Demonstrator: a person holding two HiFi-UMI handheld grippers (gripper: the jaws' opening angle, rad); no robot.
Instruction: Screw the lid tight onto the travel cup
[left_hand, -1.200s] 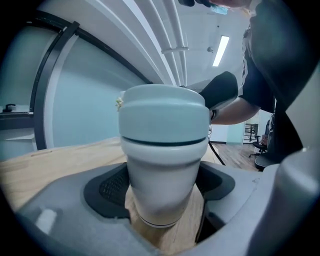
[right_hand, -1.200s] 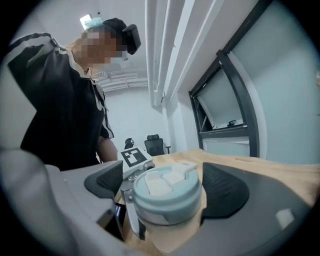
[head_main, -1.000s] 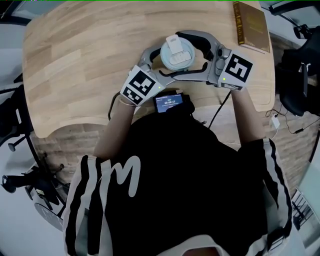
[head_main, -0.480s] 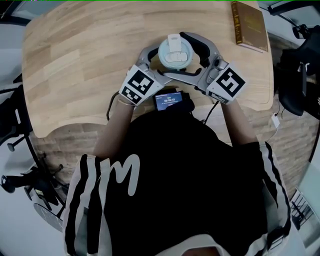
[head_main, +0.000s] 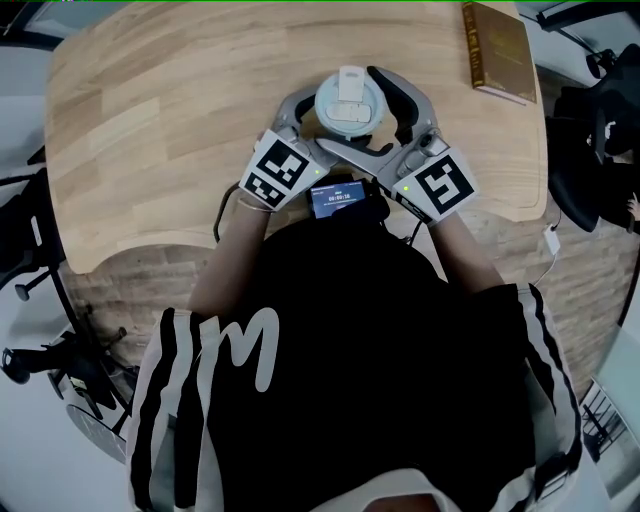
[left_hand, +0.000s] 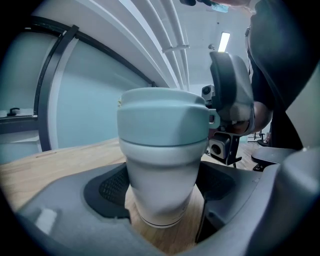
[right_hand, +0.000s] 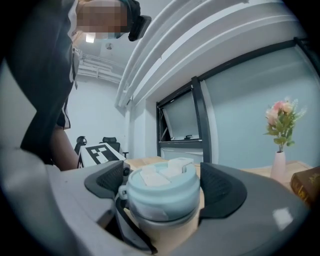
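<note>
left gripper clamps cup | right gripper clamps lid | lid sits on cup, upright on table

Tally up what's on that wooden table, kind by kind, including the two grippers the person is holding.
Travel cup: 1
Lid, sitting on the cup: 1
Grippers: 2, the left gripper on the cup body and the right gripper on the lid
Book: 1
Vase of flowers: 1
Total: 6

Left tongs and right tongs flank the cup.
</note>
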